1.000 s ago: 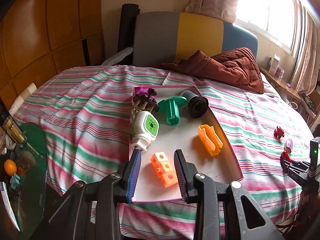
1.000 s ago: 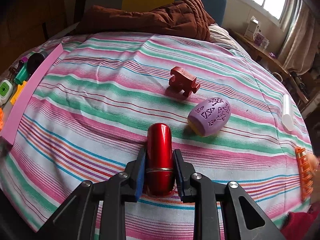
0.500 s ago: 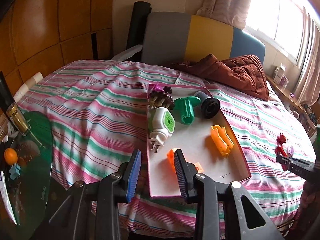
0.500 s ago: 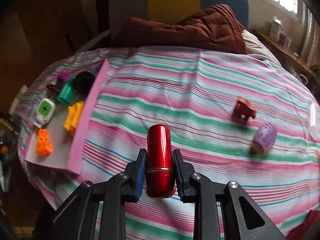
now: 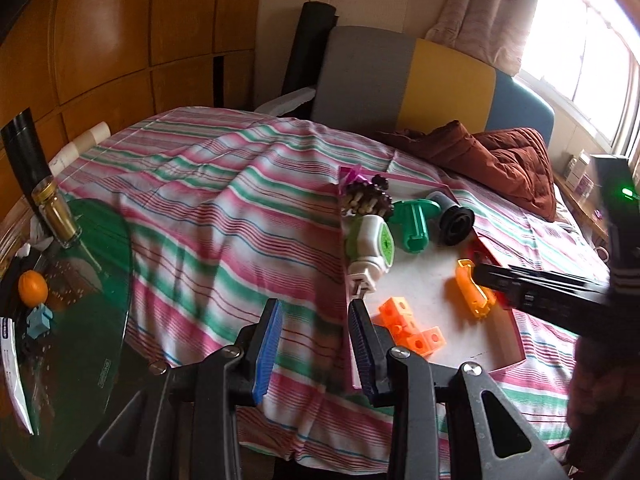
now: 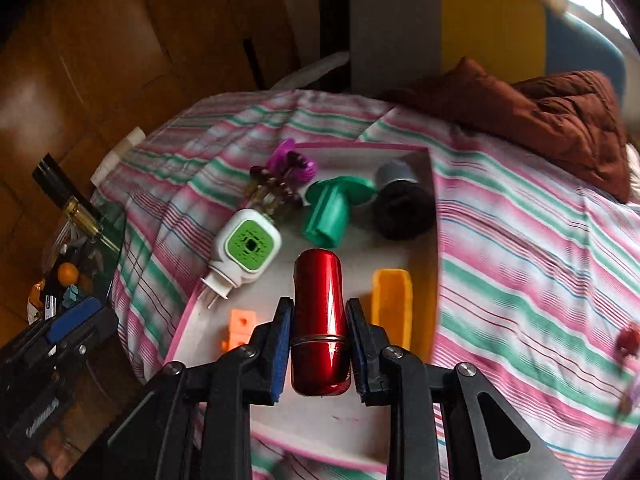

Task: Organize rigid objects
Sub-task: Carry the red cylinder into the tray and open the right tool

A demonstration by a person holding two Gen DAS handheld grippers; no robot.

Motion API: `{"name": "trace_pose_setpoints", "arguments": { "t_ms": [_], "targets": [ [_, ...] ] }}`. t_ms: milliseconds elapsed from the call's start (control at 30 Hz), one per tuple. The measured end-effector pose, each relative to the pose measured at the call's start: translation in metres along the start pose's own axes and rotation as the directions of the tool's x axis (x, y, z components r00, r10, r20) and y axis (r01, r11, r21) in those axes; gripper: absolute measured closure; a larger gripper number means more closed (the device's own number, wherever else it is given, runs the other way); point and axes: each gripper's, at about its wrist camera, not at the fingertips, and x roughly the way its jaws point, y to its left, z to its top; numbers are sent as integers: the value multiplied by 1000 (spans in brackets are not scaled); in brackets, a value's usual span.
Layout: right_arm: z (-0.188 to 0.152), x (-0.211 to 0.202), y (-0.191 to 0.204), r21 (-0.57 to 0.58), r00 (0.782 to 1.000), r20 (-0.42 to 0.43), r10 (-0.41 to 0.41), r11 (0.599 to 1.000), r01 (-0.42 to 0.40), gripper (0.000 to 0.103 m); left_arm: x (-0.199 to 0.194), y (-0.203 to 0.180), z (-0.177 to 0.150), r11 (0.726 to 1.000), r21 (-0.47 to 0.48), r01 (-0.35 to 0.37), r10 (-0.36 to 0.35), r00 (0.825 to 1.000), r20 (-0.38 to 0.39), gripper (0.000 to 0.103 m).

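Observation:
My right gripper (image 6: 320, 306) is shut on a glossy red cylinder (image 6: 318, 276) and holds it over the white, pink-rimmed tray (image 6: 182, 328). The tray lies on the striped bed. It holds a white and green plug (image 6: 248, 246), a green spool (image 6: 332, 212), a black and grey cylinder (image 6: 402, 204), an orange clip (image 6: 392, 304), orange cubes (image 6: 240, 324) and a brown pegged piece (image 6: 272, 192). My left gripper (image 5: 314, 308) is open and empty over the bedspread, just left of the tray (image 5: 424, 284). In the left wrist view the right gripper's black arm (image 5: 540, 292) reaches in over the tray's right side.
A green glass side table (image 5: 100, 280) at the left carries a bottle (image 5: 56, 216) and an orange fruit (image 5: 32, 286). A brown quilt (image 5: 508, 160) lies at the head of the bed. A small red toy (image 6: 628, 340) sits on the bedspread to the right.
My right gripper has carried the red cylinder left, from the middle of the bed to above the tray. My left gripper has drifted left off the tray's front edge.

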Motion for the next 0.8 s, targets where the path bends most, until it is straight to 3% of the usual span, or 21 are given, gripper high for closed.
{"name": "trace_pose_setpoints", "arguments": {
  "t_ms": [200,300,600,800],
  "targets": [
    [0,46,14,-40,994,-101,-32,999,28,76,2,6,1,1000,-14,-8,8,1000,-7,69],
    [-6,52,17,-67,992,-111,-62,996,55,76,2,6,0,1000,-12,-10,10,1000,-5,69],
    [-12,23,8,-46,999,-29,-36,998,35,71,-1,2,2,1000,-6,-13,13,1000,-2,69],
    [-19,-3,-1,-28,998,26,-60,998,61,70,-5,-4,3,1000,13,-7,7,1000,1,69]
  ]
}}
